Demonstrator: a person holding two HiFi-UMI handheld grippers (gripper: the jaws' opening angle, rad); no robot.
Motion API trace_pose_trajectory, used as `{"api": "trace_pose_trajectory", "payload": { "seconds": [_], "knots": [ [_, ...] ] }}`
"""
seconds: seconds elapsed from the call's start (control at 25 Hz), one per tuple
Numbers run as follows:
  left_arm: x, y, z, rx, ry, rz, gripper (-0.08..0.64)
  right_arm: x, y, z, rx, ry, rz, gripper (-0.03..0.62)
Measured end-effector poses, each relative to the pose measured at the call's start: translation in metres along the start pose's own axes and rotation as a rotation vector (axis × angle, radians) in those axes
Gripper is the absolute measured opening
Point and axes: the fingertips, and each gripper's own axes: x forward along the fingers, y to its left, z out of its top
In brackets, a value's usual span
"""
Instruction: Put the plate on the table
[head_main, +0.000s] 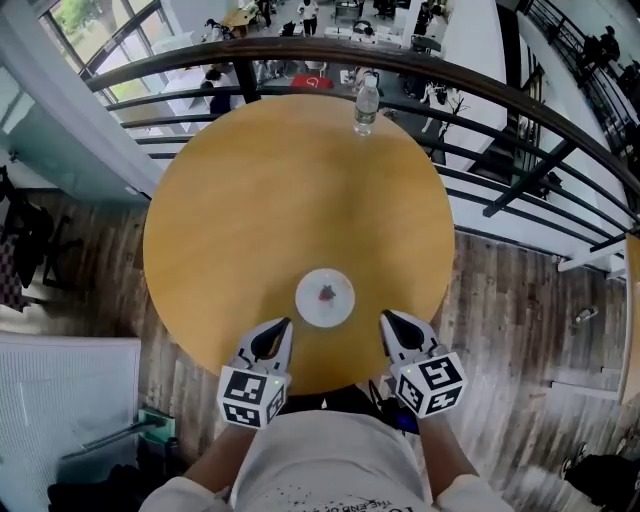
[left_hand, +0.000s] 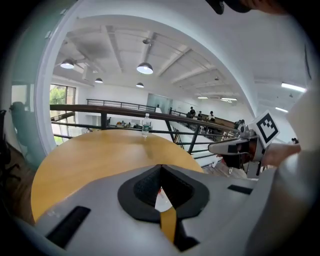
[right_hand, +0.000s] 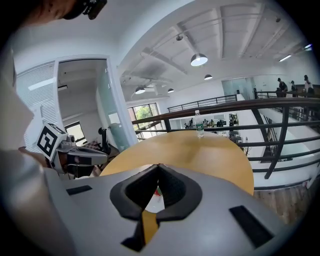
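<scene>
A small white plate (head_main: 325, 297) with a red mark at its middle lies flat on the round wooden table (head_main: 250, 200), close to the near edge. My left gripper (head_main: 283, 326) sits just left of the plate, jaws together and holding nothing. My right gripper (head_main: 386, 318) sits just right of it, also shut and empty. Neither touches the plate. In the left gripper view a sliver of the plate (left_hand: 161, 201) shows below the closed jaw tips (left_hand: 161, 167). The right gripper view shows the same sliver of plate (right_hand: 154, 201) under its closed tips (right_hand: 159, 166).
A clear water bottle (head_main: 366, 104) stands at the table's far edge. Behind it a dark curved railing (head_main: 470, 80) overlooks a lower floor with people. Wooden flooring surrounds the table, and a white panel (head_main: 60, 400) lies at the lower left.
</scene>
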Motion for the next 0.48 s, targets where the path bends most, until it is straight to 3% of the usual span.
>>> {"api": "trace_pose_trajectory", "payload": {
  "seconds": [0.24, 0.48],
  "knots": [
    [-0.022, -0.009, 0.001, -0.049, -0.037, 0.007, 0.025, -0.008, 0.020, 0.012, -0.014, -0.024, 0.028, 0.020],
    [-0.029, -0.014, 0.010, -0.041, -0.076, 0.009, 0.025, -0.009, 0.038, 0.015, -0.019, -0.025, 0.070, 0.020]
  ]
}}
